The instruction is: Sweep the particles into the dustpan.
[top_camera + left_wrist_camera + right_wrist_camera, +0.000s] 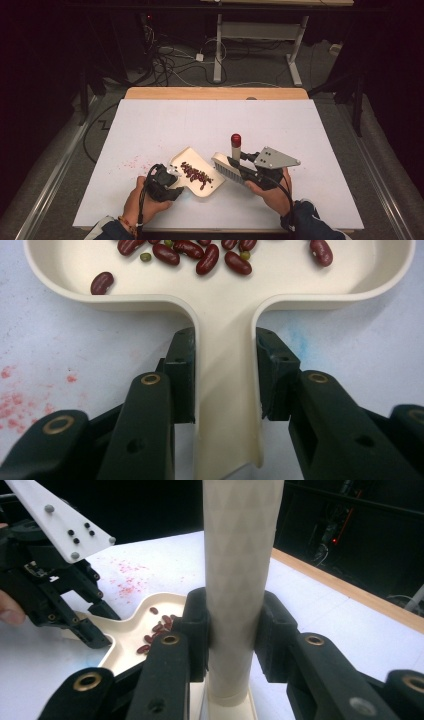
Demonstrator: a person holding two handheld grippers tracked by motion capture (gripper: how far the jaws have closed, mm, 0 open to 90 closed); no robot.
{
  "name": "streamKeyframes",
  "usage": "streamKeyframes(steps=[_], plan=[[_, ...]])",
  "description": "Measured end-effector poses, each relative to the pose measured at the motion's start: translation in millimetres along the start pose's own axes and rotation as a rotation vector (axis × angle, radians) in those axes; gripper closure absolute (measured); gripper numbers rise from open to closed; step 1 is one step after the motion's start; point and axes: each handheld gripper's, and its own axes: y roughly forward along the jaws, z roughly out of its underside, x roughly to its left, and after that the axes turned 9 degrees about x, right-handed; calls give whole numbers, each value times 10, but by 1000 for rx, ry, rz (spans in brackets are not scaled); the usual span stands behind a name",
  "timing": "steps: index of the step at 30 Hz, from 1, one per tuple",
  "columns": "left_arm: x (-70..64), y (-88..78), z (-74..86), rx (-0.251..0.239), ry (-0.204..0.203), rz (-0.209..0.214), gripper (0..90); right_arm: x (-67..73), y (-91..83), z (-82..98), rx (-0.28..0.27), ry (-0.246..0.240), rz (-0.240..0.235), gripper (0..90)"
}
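A cream dustpan lies on the white table with several dark red kidney beans in it. My left gripper is shut on the dustpan's handle, the jaws pressing both its sides; the beans and a few small green ones lie just ahead. My right gripper is shut on the cream handle of a brush, held tilted beside the pan's right edge, bristles down, its red-tipped handle end pointing up. The right gripper view also shows the dustpan and left gripper.
Pink-red smears mark the table left of the pan, and a faint blue stain lies near the handle. The table's wooden far edge faces a dark floor with cables and a desk frame.
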Motion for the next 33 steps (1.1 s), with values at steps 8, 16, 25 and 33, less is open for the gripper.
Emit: streamKeyframes(steps=[8, 16, 25, 33], plan=[[3, 5, -10, -2, -5, -1, 640, 130, 29, -23, 8, -23, -27, 708], [9, -2, -17, -3, -3, -1, 640, 206, 32, -94, -14, -39, -56, 708], [13, 2, -15, -2, 0, -4, 640, 0, -70, -96, -52, -4, 28, 708], [10, -8, -21, 5, -1, -9, 641, -46, 180, -78, -21, -35, 89, 708]])
